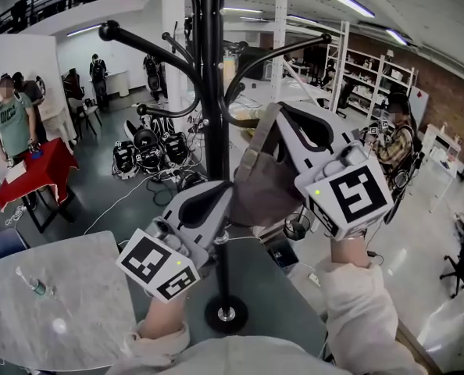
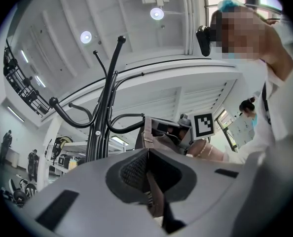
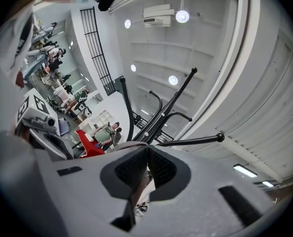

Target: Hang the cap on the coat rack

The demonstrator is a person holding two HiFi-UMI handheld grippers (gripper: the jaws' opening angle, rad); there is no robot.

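A grey-brown cap (image 1: 265,184) hangs in the air right beside the black coat rack (image 1: 212,92), just below its curved hooks (image 1: 251,76). My left gripper (image 1: 224,200) is shut on the cap's lower left edge, and its own view shows brown fabric (image 2: 155,194) pinched between its jaws (image 2: 147,174). My right gripper (image 1: 285,125) is shut on the cap's upper right edge, near the strap. In the right gripper view, cap cloth (image 3: 136,191) runs between the shut jaws (image 3: 147,168), with a straight rack arm (image 3: 196,141) just beyond.
The rack's round base (image 1: 226,315) stands on a dark tabletop. A round marble table (image 1: 76,319) with a small bottle (image 1: 33,286) lies lower left. Further off are a red table (image 1: 41,166), a person in green (image 1: 13,123), floor equipment (image 1: 146,151) and shelving (image 1: 372,69).
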